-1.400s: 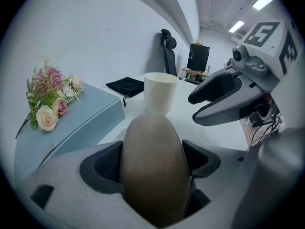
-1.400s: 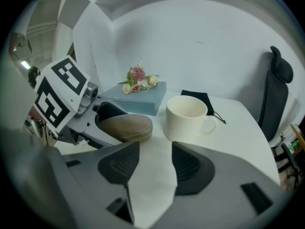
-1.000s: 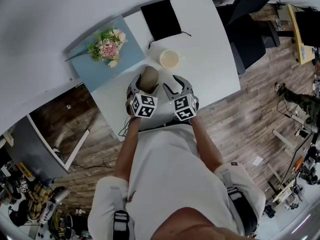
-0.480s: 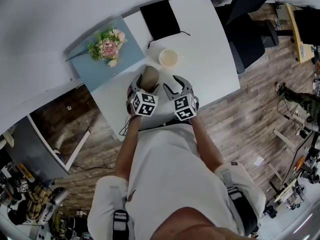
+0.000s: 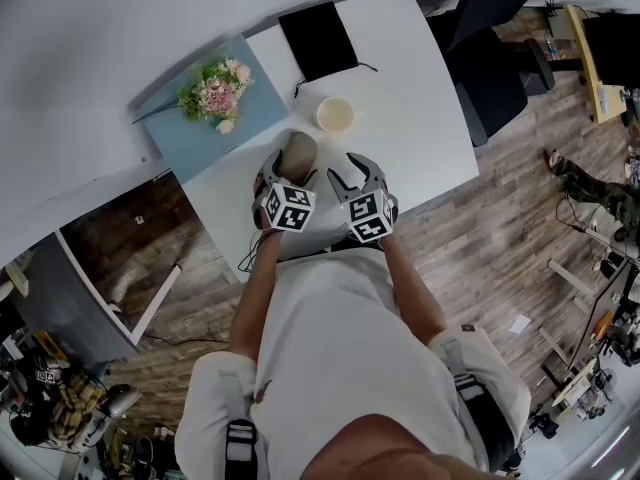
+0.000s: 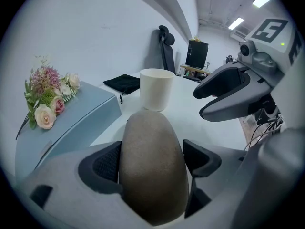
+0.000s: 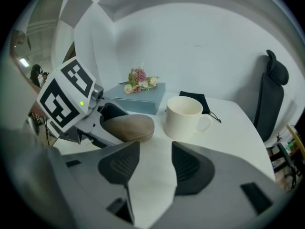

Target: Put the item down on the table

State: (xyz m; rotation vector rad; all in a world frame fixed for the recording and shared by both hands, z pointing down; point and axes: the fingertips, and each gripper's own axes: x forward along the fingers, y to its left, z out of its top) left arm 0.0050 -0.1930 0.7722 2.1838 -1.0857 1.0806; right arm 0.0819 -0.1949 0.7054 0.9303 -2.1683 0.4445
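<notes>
Two grippers: my left gripper is clamped on the item, a brown rounded oval lump, with a pad against each flank. My right gripper has its jaws wide apart with only bare table between them.
Item position: it is held low over the white table with its long axis lying nearly flat. Its nose points at the white mug and sits just beside it. I cannot tell whether its underside touches the surface yet.
Main risk: I judge the smooth, rounded shape will roll or slide if I open the jaws while it hangs above the table.
Mug risk: any forward push as I lower could knock the nose into the mug and shove it.
Grip risk: the pads hold only the rear part, so the free front end could dip and strike first.
Neighbour risk: my right gripper hangs close on the item's right, so a roll that way would hit it.
Left side: the blue box with flowers stands near, which leaves little room.
</notes>
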